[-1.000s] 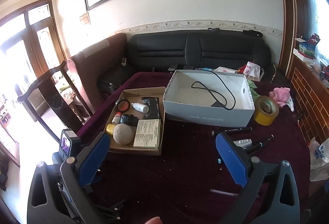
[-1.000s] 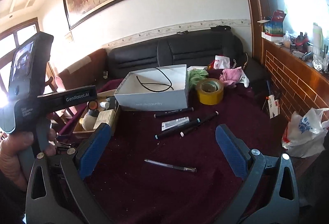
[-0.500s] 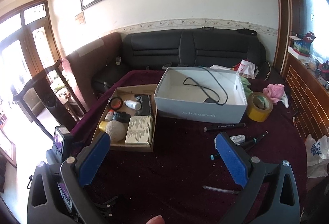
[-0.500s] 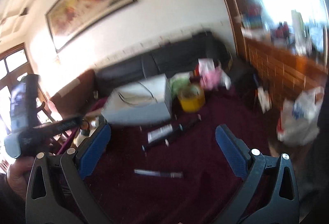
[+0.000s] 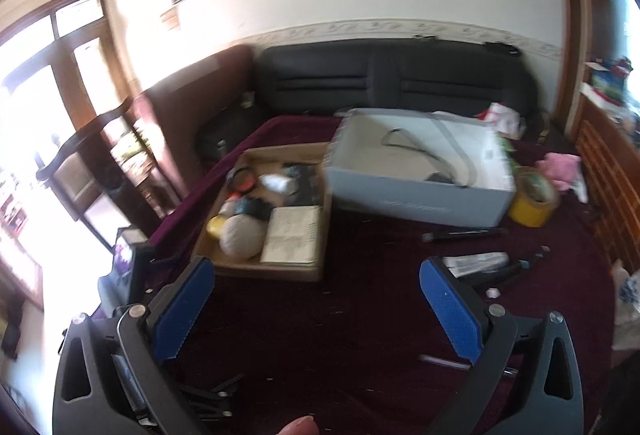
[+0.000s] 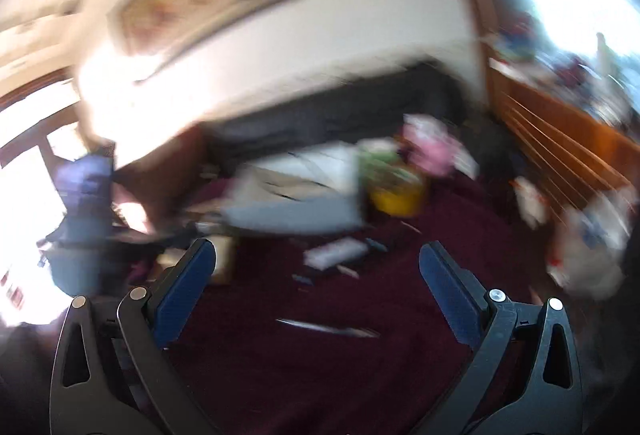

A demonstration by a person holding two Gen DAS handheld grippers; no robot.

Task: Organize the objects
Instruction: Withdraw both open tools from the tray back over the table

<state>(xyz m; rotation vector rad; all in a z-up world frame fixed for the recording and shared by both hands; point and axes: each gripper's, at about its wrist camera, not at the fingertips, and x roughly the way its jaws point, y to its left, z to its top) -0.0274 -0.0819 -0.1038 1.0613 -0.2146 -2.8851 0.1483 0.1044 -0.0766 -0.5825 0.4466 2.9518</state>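
Observation:
On the maroon tablecloth (image 5: 360, 315) a brown cardboard tray (image 5: 256, 271) holds a grey ball, a booklet and small containers. To its right stands a grey-white box (image 5: 416, 201) with a black cable inside. Pens (image 5: 460, 234) and a white tube (image 5: 476, 261) lie loose in front of that box, and a yellow tape roll (image 5: 534, 199) sits at its right end. My left gripper (image 5: 316, 275) hangs open above the cloth, empty. My right gripper (image 6: 316, 259) is open and empty too, over a silver pen (image 6: 328, 328); its view is badly blurred.
A black sofa (image 5: 380, 83) runs behind the table and a brown armchair (image 5: 180, 115) stands at the left. Pink cloth (image 5: 560, 171) lies at the far right, beside a brick ledge (image 5: 608, 171). A white plastic bag (image 6: 592, 247) sits right of the table. A fingertip (image 5: 298, 427) shows at the bottom edge.
Both grippers have swung and tilted while staying open; the right view has gone from sharp to heavily motion-blurred. The objects on the table have not shifted.

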